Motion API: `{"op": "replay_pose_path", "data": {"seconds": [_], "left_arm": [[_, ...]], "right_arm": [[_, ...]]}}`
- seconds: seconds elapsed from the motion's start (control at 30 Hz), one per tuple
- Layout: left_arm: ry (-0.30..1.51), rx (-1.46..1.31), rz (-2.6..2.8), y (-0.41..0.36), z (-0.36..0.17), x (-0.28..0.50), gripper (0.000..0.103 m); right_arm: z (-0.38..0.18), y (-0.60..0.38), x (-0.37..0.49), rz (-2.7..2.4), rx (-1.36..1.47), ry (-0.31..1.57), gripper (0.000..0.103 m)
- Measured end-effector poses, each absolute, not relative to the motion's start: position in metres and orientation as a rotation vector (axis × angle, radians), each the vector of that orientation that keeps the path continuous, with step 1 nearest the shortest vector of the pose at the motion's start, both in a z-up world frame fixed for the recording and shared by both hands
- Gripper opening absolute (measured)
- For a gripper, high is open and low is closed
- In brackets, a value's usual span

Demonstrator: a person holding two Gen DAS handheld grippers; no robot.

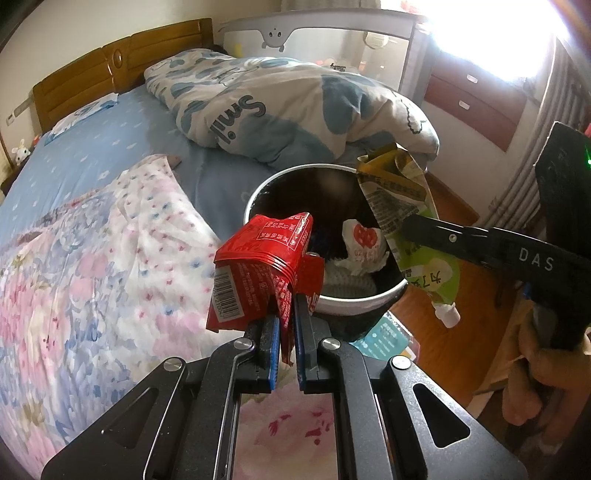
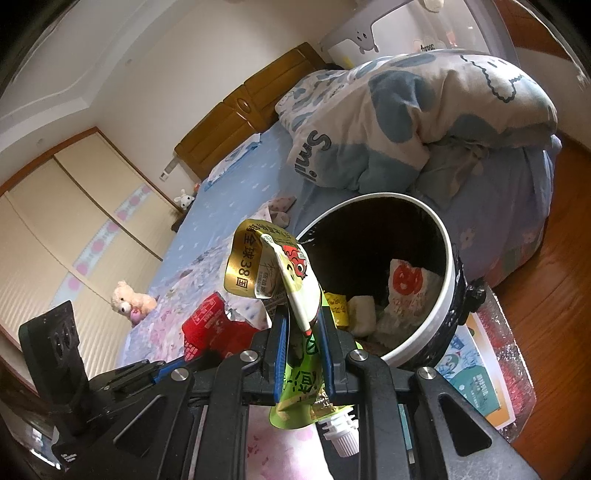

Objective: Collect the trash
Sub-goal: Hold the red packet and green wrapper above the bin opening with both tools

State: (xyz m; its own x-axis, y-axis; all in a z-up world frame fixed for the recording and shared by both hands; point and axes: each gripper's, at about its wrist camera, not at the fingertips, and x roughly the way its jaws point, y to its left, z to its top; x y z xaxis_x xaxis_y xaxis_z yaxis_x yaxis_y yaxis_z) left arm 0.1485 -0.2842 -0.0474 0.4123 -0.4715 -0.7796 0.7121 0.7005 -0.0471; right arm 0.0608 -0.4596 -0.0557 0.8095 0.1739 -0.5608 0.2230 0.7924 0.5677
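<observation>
My left gripper (image 1: pixel 286 310) is shut on a red snack wrapper (image 1: pixel 264 264) and holds it at the near rim of a black bin with a white rim (image 1: pixel 354 306). My right gripper (image 2: pixel 303 317) is shut on a green and gold spout pouch (image 2: pixel 291 280), its white cap (image 2: pixel 341 439) hanging below the fingers. In the left wrist view the pouch (image 1: pixel 406 218) hangs over the bin's right edge, held by the right gripper (image 1: pixel 410 225). The bin (image 2: pixel 448 291) holds several crumpled wrappers (image 2: pixel 406 291). The red wrapper (image 2: pixel 214 328) shows left of the pouch.
The bin stands beside a bed with a blue sheet (image 1: pixel 103 144), a floral quilt (image 1: pixel 92 266) and a bunched blue-and-white duvet (image 1: pixel 288 107). A wooden headboard (image 1: pixel 110 70), a crib rail (image 1: pixel 325 33), drawers (image 1: pixel 476 103), a plush bear (image 2: pixel 131 301) and a booklet (image 2: pixel 480 384) under the bin are around.
</observation>
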Motion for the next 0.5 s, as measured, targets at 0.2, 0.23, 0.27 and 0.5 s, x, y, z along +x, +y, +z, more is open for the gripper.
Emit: {"op": "replay_pose_path", "data": {"seconds": [0.2, 0.23, 0.27, 0.5], "left_arm": [[0.864, 0.319, -0.757, -0.292, -0.048, 0.153, 0.006], [0.865, 0.32, -0.755, -0.294, -0.049, 0.154, 0.006], [0.866, 0.32, -0.754, -0.295, -0.049, 0.155, 0.006], [0.864, 0.331, -0.752, -0.305, -0.048, 0.161, 0.006]], "right_arm": [[-0.055, -0.467, 0.069, -0.04, 0.651, 0.645, 0.016], [-0.055, -0.468, 0.07, -0.042, 0.648, 0.647, 0.016], [-0.055, -0.469, 0.071, -0.043, 0.644, 0.65, 0.016], [-0.049, -0.475, 0.083, -0.062, 0.598, 0.669, 0.016]]}}
